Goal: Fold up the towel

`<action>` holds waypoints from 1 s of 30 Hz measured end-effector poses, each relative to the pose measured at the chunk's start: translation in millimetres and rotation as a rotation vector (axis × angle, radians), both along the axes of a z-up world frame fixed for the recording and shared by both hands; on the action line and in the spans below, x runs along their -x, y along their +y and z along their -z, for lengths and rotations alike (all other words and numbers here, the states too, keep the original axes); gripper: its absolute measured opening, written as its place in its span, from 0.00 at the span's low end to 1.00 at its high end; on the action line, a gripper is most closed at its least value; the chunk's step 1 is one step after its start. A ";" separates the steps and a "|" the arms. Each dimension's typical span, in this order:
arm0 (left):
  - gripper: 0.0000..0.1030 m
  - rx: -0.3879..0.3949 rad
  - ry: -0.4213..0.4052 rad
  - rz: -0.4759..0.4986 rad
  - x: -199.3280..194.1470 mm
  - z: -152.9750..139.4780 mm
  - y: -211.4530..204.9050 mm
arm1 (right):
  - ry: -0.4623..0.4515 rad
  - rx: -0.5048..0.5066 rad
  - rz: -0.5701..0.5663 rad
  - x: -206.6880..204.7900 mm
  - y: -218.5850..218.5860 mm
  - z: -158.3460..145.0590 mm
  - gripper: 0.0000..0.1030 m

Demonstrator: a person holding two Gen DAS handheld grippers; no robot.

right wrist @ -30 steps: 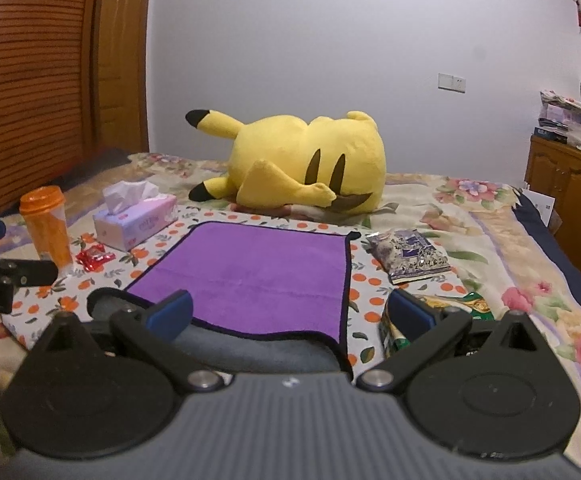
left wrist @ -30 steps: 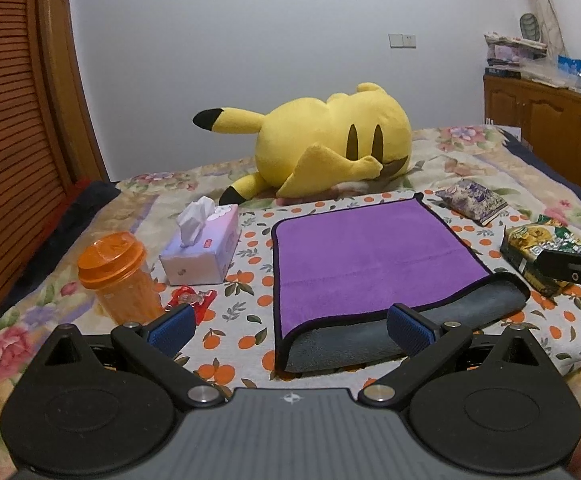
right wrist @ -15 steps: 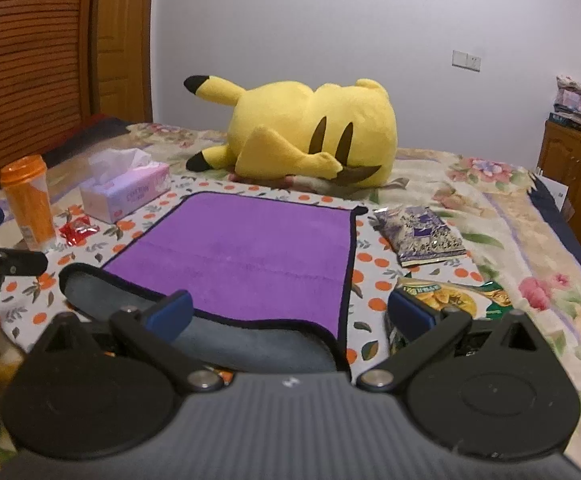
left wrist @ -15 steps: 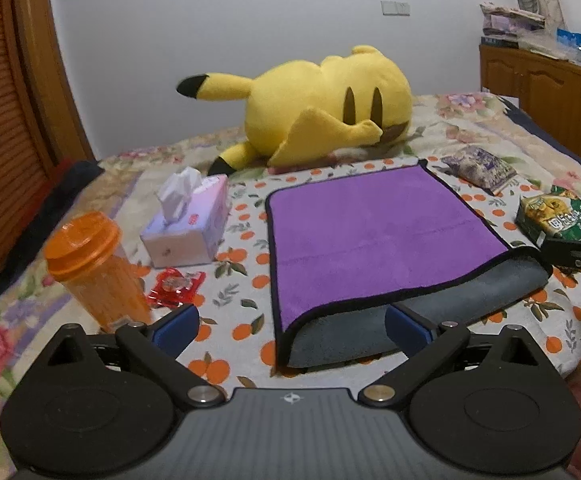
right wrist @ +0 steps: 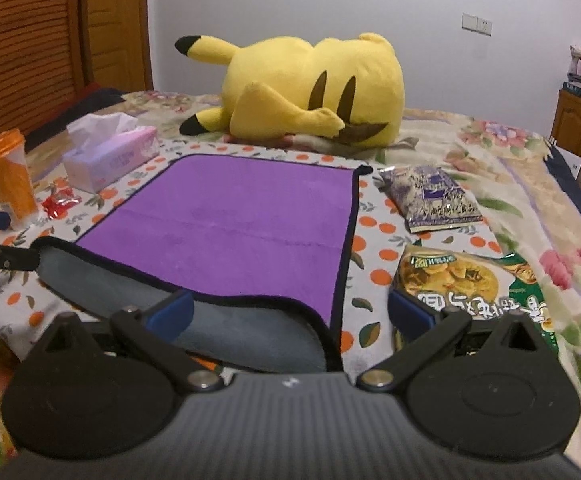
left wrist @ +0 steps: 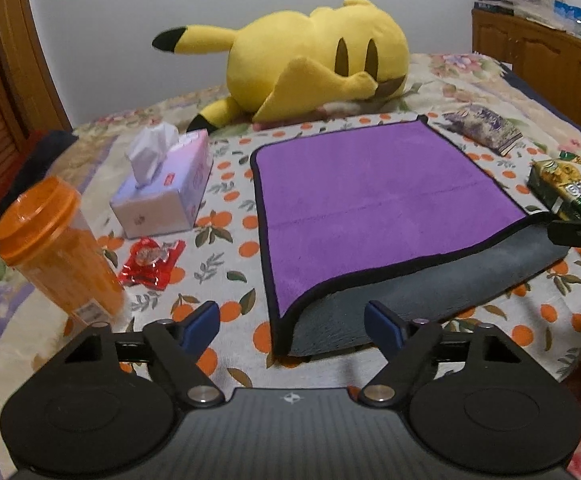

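- The purple towel (left wrist: pixel 374 204) lies just ahead of both grippers, near edge folded over, grey underside up.
- Left gripper (left wrist: pixel 292 326) spread wide, holding nothing.
- Right gripper (right wrist: pixel 290 314) likewise wide, holding nothing.

**Cloth, plastic, foil and wood on the bed**

The towel (left wrist: pixel 374 200) is plush, matt cloth, purple on top and grey beneath, with a black stitched border. The Pikachu toy (left wrist: pixel 314 60) is soft, short-pile fabric. The orange-print cloth (left wrist: pixel 230 264) looks thin and matt. The orange tumbler (left wrist: pixel 54 252) is translucent, smooth plastic. The tissue box (left wrist: pixel 166 196) is a soft pack with crumpled paper sticking out. The red wrapper (left wrist: pixel 150 258) and chip bag (right wrist: pixel 474 280) are glossy foil. The cabinet (left wrist: pixel 546 64) is varnished wood.
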State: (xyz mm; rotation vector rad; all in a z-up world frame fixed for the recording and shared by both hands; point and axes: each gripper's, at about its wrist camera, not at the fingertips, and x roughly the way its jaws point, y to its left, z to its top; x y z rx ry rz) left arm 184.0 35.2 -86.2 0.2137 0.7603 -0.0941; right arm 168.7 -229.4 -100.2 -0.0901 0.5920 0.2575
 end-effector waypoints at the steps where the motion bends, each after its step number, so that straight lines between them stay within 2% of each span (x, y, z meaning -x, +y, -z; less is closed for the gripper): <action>1: 0.76 0.004 0.007 0.000 -2.2 1.7 1.7 | 0.007 -0.001 -0.003 -2.5 -0.6 1.5 0.99; 3: 0.72 0.017 0.021 0.003 -6.1 4.1 4.6 | 0.023 -0.007 -0.008 -7.2 -3.2 4.2 0.98; 6: 0.65 0.033 0.039 0.008 -12.6 7.4 7.7 | 0.049 -0.019 -0.019 -13.9 -6.4 8.1 0.84; 11: 0.51 0.052 0.061 0.012 -21.8 12.3 10.9 | 0.082 -0.031 -0.039 -20.9 -9.1 13.2 0.84; 21: 0.37 0.075 0.109 0.038 -28.3 20.0 11.6 | 0.151 -0.077 -0.065 -31.9 -16.5 19.2 0.72; 26: 0.31 0.090 0.136 0.044 -28.7 23.8 11.8 | 0.189 -0.099 -0.083 -34.2 -17.9 19.9 0.60; 30: 0.26 0.102 0.150 0.045 -28.6 24.6 11.0 | 0.217 -0.111 -0.094 -34.5 -18.1 19.8 0.46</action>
